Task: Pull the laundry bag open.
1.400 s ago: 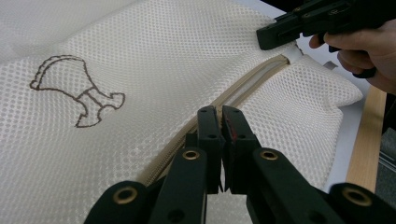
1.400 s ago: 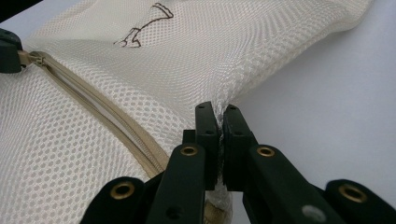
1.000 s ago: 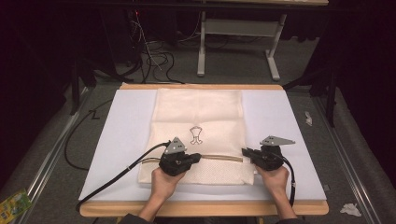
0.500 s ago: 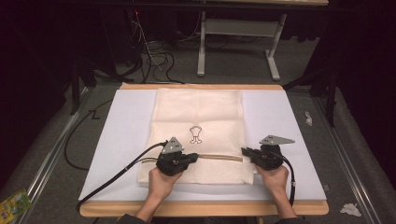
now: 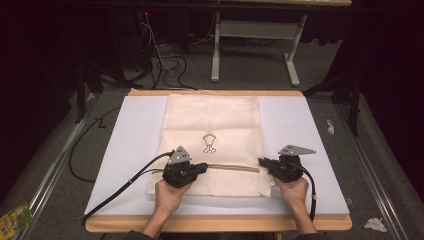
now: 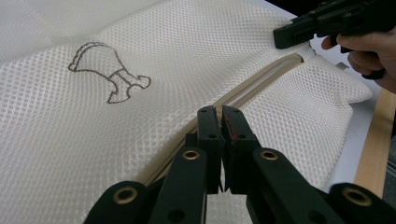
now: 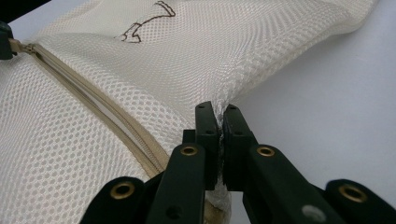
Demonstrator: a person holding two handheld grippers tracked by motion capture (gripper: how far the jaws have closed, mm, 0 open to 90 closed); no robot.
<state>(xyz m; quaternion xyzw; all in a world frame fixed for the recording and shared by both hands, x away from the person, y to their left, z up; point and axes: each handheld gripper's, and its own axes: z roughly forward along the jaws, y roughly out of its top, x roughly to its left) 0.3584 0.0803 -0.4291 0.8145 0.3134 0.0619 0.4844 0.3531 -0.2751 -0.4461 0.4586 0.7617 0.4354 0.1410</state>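
A cream mesh bag (image 5: 215, 120) with a small brown emblem (image 5: 210, 142) lies flat on the white board. A tan zipper (image 5: 232, 167) runs across its near part. My left gripper (image 5: 204, 167) is at the zipper's left end, its jaws shut right on the zipper line (image 6: 261, 81); what sits between the pads is hidden. In the left gripper view the jaws (image 6: 219, 112) press together. My right gripper (image 5: 261, 161) is at the bag's right edge, shut on a fold of mesh (image 7: 223, 88) that rises between its jaws (image 7: 217, 109).
The white board (image 5: 300, 125) lies on a wooden table (image 5: 215, 223). A black cable (image 5: 125, 185) trails left from the left gripper. On the floor are crumpled paper (image 5: 375, 224) and a green packet (image 5: 15, 220). A desk frame (image 5: 250, 50) stands behind.
My left gripper has slid slightly to the left along the zipper. The right gripper and the bag's edge have stayed put.
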